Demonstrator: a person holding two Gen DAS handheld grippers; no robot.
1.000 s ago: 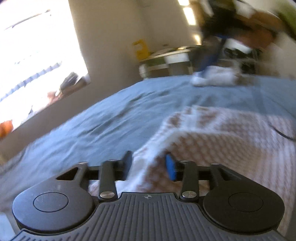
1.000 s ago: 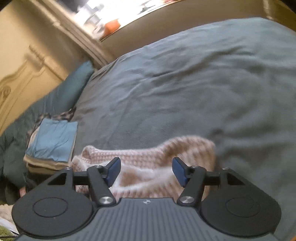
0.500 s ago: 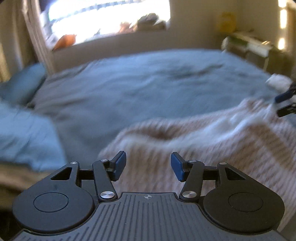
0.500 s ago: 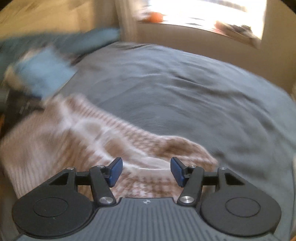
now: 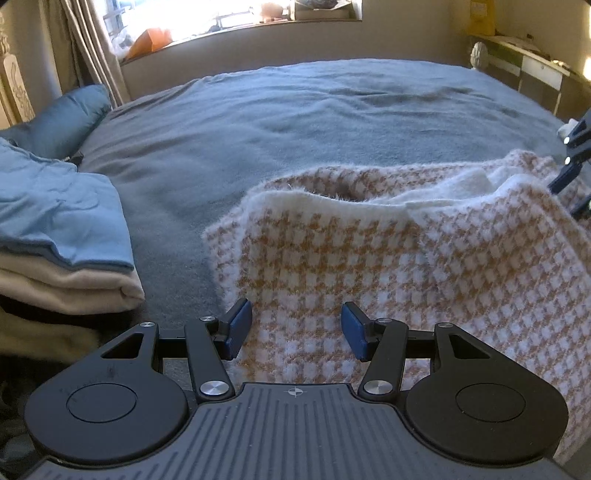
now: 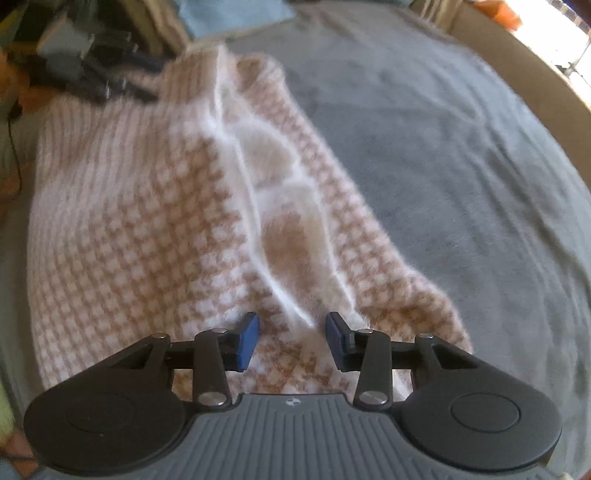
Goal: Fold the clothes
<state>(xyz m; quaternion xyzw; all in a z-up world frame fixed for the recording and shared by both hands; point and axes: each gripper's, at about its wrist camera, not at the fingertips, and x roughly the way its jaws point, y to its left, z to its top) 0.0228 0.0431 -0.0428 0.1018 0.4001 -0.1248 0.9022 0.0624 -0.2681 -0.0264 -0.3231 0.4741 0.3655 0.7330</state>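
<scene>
A fuzzy tan-and-white houndstooth sweater (image 5: 388, 258) lies on the grey-blue bed cover (image 5: 295, 118); it also shows in the right wrist view (image 6: 155, 229). Its white-edged neck opening faces the far side. My left gripper (image 5: 295, 330) is open over the sweater's near left edge, with nothing between its blue pads. My right gripper (image 6: 291, 338) is open over the sweater's near end, beside a white rib fold, and holds nothing. The right gripper's fingers (image 5: 570, 162) show at the right edge of the left wrist view.
A stack of folded clothes (image 5: 62, 236), light blue on top and cream below, sits at the left. A blue pillow (image 5: 62, 118) lies behind it. A window sill (image 5: 240, 26) runs along the back, and a white dresser (image 5: 532, 66) stands at the right.
Both grippers have swung round fast over the sweater, the left from facing the room's right side to facing the window. Both stayed open; the right jaws look slightly narrower.
</scene>
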